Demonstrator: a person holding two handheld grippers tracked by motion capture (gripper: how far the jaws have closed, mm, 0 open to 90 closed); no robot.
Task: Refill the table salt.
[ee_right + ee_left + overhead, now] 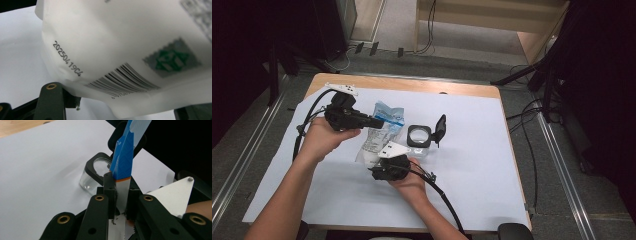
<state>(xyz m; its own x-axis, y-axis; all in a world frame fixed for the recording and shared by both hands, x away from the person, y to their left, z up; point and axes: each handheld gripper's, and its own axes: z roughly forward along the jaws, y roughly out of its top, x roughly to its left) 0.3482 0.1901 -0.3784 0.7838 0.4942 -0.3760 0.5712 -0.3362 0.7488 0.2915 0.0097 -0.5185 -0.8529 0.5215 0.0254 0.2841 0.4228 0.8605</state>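
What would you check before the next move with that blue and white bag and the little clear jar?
1. Left gripper clamped on the bag's sealed edge: ok.
2. Right gripper gripping the bag's bottom: cannot tell; the bag lies between its jaws, pad contact hidden.
3. Jar lid flipped open: ok.
4. Jar upright on the white sheet: ok.
5. Bag already torn open: cannot tell.
6. Bag lined up above the jar's mouth: not ok; it sits beside the jar.
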